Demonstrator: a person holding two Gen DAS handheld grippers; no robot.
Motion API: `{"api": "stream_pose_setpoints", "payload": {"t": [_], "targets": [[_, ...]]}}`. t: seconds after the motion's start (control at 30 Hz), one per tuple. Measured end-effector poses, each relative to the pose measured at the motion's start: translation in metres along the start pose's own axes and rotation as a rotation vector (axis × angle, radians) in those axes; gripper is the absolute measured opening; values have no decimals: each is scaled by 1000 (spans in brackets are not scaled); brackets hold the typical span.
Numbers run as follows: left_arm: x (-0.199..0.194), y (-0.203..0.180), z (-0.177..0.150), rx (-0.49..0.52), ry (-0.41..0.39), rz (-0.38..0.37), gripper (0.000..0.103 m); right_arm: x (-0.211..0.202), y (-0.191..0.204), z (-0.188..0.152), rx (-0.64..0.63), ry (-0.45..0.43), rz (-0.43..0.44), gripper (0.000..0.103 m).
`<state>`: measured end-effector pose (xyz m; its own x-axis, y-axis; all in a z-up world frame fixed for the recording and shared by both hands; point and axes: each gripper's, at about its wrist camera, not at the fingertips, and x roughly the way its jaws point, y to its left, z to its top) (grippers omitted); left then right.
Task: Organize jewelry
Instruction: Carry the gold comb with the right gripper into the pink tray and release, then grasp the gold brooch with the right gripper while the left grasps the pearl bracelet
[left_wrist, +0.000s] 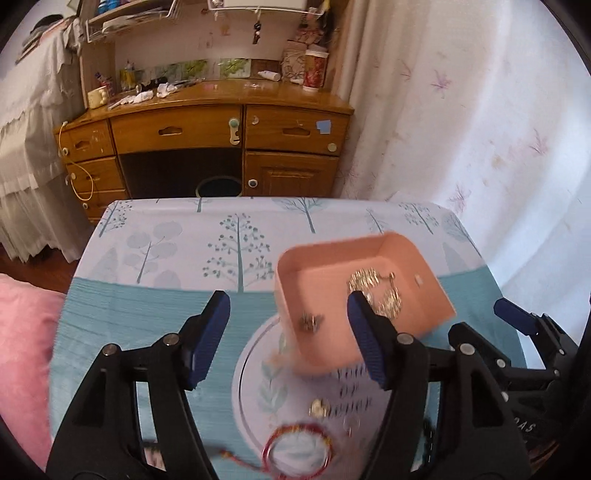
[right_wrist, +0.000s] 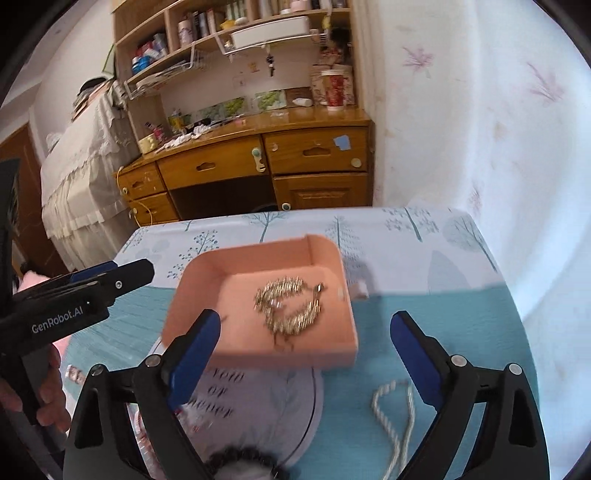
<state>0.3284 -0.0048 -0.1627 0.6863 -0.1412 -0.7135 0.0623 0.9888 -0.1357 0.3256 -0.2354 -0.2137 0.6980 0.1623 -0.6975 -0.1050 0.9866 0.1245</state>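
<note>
A pink open box (left_wrist: 369, 254) (right_wrist: 258, 254) sits on the table with a gold chain (left_wrist: 376, 288) (right_wrist: 291, 306) and a small dark earring (left_wrist: 311, 322) inside. My left gripper (left_wrist: 288, 339) is open and empty, just in front of the box. My right gripper (right_wrist: 306, 358) is open and empty at the box's near edge. A red bangle (left_wrist: 297, 452), a small gold piece (left_wrist: 318, 408) and a ring (left_wrist: 351, 421) lie near the left gripper. A white rope necklace (right_wrist: 395, 421) and a dark bead bracelet (right_wrist: 243, 456) lie near the right gripper.
The table has a tree-print cloth (left_wrist: 166, 258) with a round printed emblem (left_wrist: 251, 369). A wooden desk (left_wrist: 221, 129) stands behind, a curtain (left_wrist: 480, 110) at right, a pink cushion (left_wrist: 26, 350) at left. The right gripper shows in the left view (left_wrist: 517, 325), the left gripper in the right view (right_wrist: 92, 288).
</note>
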Motion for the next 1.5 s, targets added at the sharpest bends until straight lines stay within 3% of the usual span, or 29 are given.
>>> {"api": "stream_pose_setpoints", "payload": {"t": [0.13, 0.23, 0.37, 0.63, 0.73, 0.9, 1.07, 1.13, 1.2, 1.5], "targets": [[-24, 4, -27, 25, 35, -34, 64, -27, 4, -27, 81, 18, -6, 96], [-39, 8, -48, 34, 60, -25, 64, -46, 9, -55, 175, 45, 1, 96], [-62, 21, -80, 34, 101, -7, 64, -83, 28, -94, 194, 74, -17, 96], [-98, 43, -137, 56, 173, -1, 64, -136, 81, -160, 49, 125, 5, 96], [-99, 49, -148, 27, 216, 22, 65, -150, 109, -178, -74, 134, -19, 96], [-89, 53, -150, -68, 289, 6, 70, -155, 147, -208, -273, 153, -44, 96], [-58, 61, -157, -145, 394, 54, 70, -145, 157, -220, -315, 180, -43, 95], [-48, 66, -160, -185, 422, 59, 69, -141, 155, -219, -302, 194, -47, 80], [-42, 68, -160, -216, 428, 70, 67, -135, 151, -221, -267, 220, -63, 73], [-30, 60, -152, -141, 430, 193, 51, -118, 116, -217, -69, 287, -85, 53]]}}
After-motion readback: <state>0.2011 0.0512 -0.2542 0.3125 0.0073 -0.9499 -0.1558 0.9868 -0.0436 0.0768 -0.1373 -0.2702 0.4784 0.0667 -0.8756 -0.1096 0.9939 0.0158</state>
